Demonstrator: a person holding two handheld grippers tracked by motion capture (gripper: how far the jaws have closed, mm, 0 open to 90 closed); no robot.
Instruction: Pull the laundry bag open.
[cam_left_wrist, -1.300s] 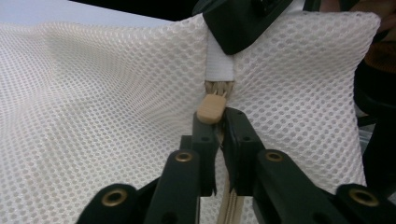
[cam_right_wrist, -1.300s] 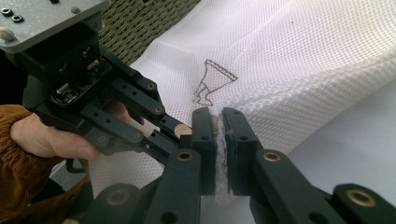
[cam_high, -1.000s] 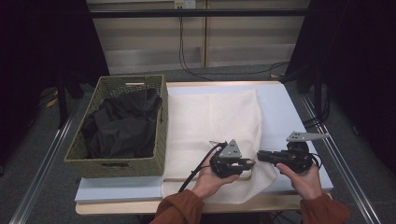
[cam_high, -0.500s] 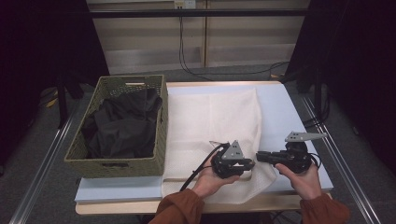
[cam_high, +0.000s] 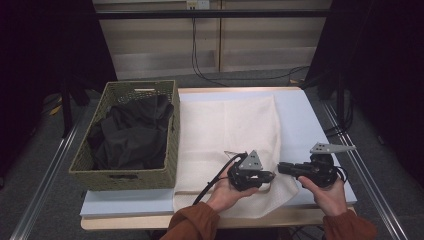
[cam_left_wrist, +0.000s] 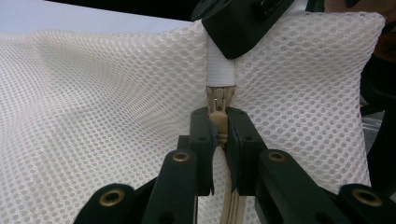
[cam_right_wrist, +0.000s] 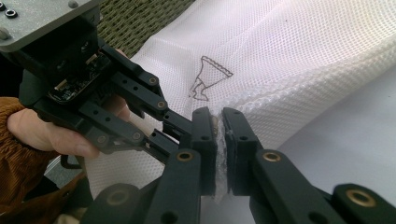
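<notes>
**Both tongs pinched on the mesh bag's near-right corner**

The left gripper has its jaws pressed together on the beige zipper pull of the white mesh bag. Just beyond the pull a white fabric tab covers the end of the zipper. The right gripper is pinched on the bag's edge right at that end; its jaw tip shows in the left gripper view as the black block over the tab. In the high view the two tools meet nose to nose over the bag's near-right corner, the left hand and right hand coming in from the bottom in rust-coloured sleeves.

No brand name or readable writing shows. The one mark is a small dark outline drawing on the mesh, a flared shape with a zigzag top, seen in the right gripper view.

The bag lies flat on a pale blue mat that covers the table. Its near-right corner is lifted and bunched at the jaws, and its near edge lies close to the table's front edge. Bare mat stays open to the right of the bag and behind it. On the left a green woven basket stands beside the bag, with black cloth heaped inside. A metal rail runs along the table's right side.
</notes>
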